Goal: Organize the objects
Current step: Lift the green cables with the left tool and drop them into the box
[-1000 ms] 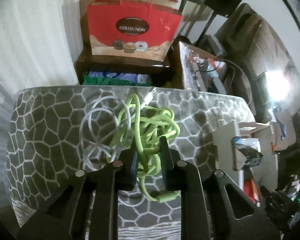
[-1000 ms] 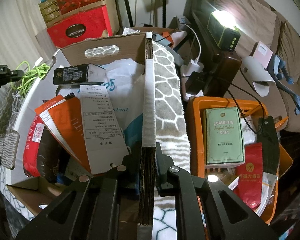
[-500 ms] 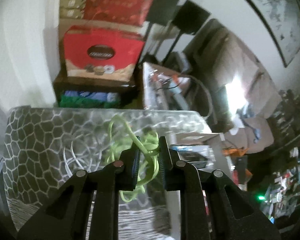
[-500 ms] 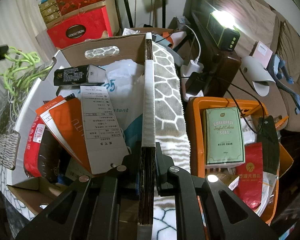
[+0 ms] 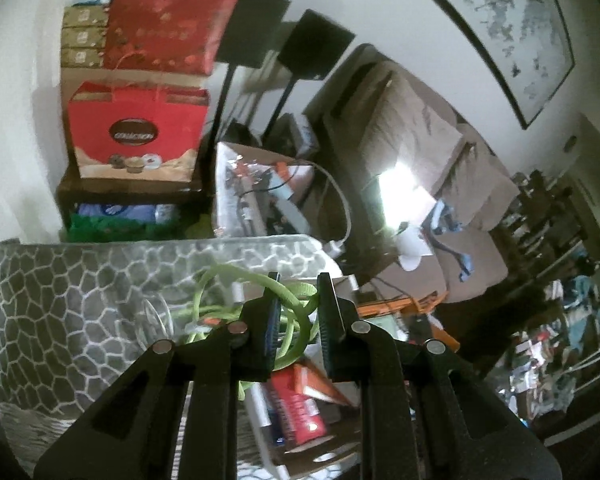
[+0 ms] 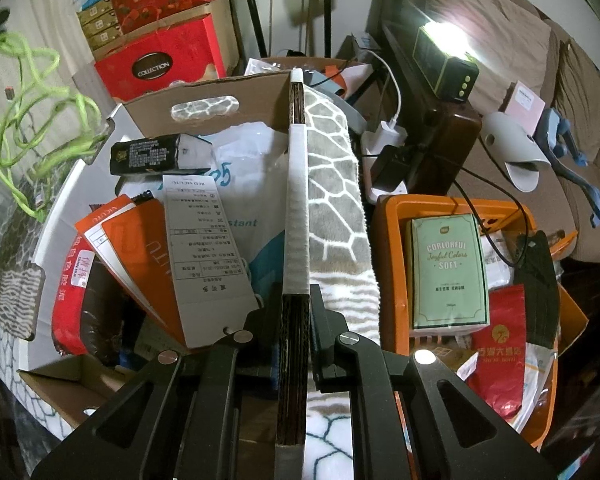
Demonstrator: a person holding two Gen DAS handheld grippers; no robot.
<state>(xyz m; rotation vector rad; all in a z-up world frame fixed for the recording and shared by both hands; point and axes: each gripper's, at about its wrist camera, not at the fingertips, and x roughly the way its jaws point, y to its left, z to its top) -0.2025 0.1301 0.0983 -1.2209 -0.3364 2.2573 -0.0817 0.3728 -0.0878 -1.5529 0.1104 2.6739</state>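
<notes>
My left gripper [image 5: 299, 285] is shut on a tangled lime-green cable [image 5: 296, 332], which hangs in loops off the grey honeycomb-patterned blanket [image 5: 60, 300]. In the right wrist view the green cable [image 6: 24, 80] dangles in the air at the far left, beside the open cardboard box [image 6: 204, 92]. A white cable [image 5: 156, 316] still lies on the blanket. My right gripper [image 6: 296, 292] is shut on the box's upright side wall [image 6: 298, 184]. Inside the box lie papers, a white plastic bag and a black packet [image 6: 148, 156].
An orange bin [image 6: 388, 240] holding a green tissue pack [image 6: 448, 268] and red packets stands right of the box. A red paper bag [image 5: 136, 132] and stacked cartons stand by the far wall. A lit lamp [image 6: 444, 60], chargers and a sofa lie to the right.
My left gripper rose with the green cable, lifting it off the blanket and swinging toward the box; the white cable stayed behind. The right gripper kept still on the box wall.
</notes>
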